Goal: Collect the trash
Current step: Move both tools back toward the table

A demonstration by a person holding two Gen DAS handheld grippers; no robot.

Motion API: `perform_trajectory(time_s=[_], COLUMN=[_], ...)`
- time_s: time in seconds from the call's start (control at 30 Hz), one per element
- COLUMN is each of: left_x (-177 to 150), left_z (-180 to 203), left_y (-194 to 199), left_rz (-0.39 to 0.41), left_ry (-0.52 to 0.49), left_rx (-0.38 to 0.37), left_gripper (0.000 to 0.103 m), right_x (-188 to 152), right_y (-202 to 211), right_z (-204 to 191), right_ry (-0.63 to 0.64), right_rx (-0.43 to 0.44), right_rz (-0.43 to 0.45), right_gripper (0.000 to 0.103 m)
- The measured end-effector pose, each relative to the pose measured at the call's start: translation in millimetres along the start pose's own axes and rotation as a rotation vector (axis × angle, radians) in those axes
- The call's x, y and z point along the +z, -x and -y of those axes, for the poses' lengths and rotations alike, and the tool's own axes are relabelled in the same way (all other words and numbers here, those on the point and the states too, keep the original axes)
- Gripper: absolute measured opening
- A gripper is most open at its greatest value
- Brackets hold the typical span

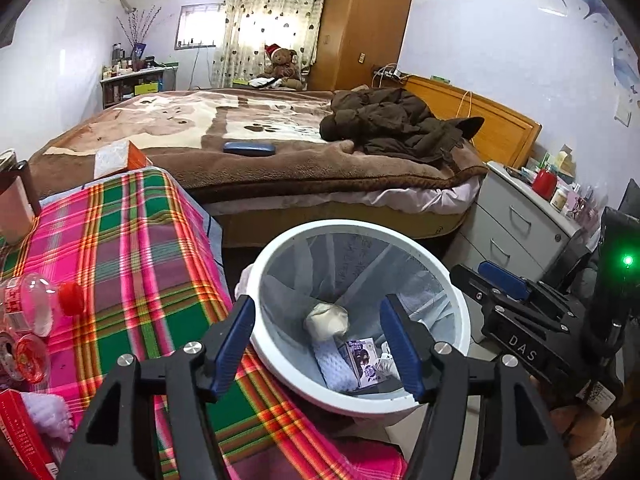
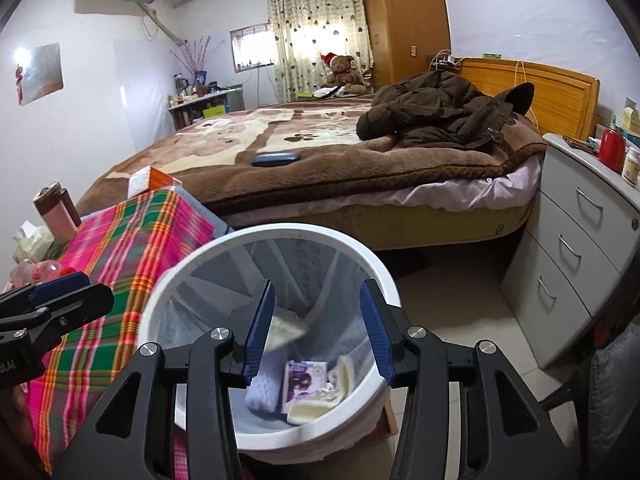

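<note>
Already both the left gripper (image 1: 318, 344) and the right gripper (image 2: 316, 330) are held apart and empty over the white bin (image 2: 200, 264), where a crumpled wad (image 1: 326, 318) and a wrapper (image 2: 286, 330) could be caught on the rim and spilled.

One white bin (image 2: 362, 258), lower centre of frame. Two grippers above it: left gripper (image 1: 318, 344), right gripper (image 2: 316, 330). One crumpled wad (image 1: 326, 320) in bin. One teddy bear (image 2: 342, 70), upper centre. One brown jacket (image 2: 444, 108). Three drawers (image 2: 576, 256), right edge.
</note>
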State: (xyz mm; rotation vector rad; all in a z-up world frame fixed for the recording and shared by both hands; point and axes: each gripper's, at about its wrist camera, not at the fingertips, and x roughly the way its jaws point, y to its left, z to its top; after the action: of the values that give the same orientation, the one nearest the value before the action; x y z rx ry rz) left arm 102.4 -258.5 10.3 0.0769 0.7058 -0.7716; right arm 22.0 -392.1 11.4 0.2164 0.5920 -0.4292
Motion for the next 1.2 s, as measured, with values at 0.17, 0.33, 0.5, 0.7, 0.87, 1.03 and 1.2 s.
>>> perform_trajectory(time_s=[0.17, 0.33, 0.5, 0.7, 0.87, 1.03, 1.2], left_x=[-2, -4, -13, -29, -46, -64, -86], left_z=[-10, -24, -43, -72, -96, -119, -143], left_y=[18, 40, 63, 89, 108, 123, 134], left_rz=[0.027, 0.067, 0.095, 0.119, 0.126, 0.121, 0.106], left_ry=[0.012, 0.037, 0.065, 0.112, 0.161, 0.202, 0.249], left_rx=[0.014, 0.044, 0.082, 0.154, 0.208, 0.268, 0.327], left_gripper=[0.067, 0.067, 0.068, 0.070, 0.072, 0.074, 0.075], right_x=[2, 4, 3, -2, -8, -16, -22], right_y=[9, 17, 26, 31, 31, 29, 28], right_z=[-11, -26, -44, -72, -93, -107, -127], right_ry=[0.006, 0.028, 0.049, 0.091, 0.134, 0.156, 0.188], right_rx=[0.035, 0.067, 0.116, 0.189, 0.240, 0.282, 0.319], right_rz=[0.028, 0.051, 0.074, 0.084, 0.079, 0.066, 0.056], right_gripper=[0.046, 0.046, 0.046, 0.046, 0.048, 0.050, 0.050])
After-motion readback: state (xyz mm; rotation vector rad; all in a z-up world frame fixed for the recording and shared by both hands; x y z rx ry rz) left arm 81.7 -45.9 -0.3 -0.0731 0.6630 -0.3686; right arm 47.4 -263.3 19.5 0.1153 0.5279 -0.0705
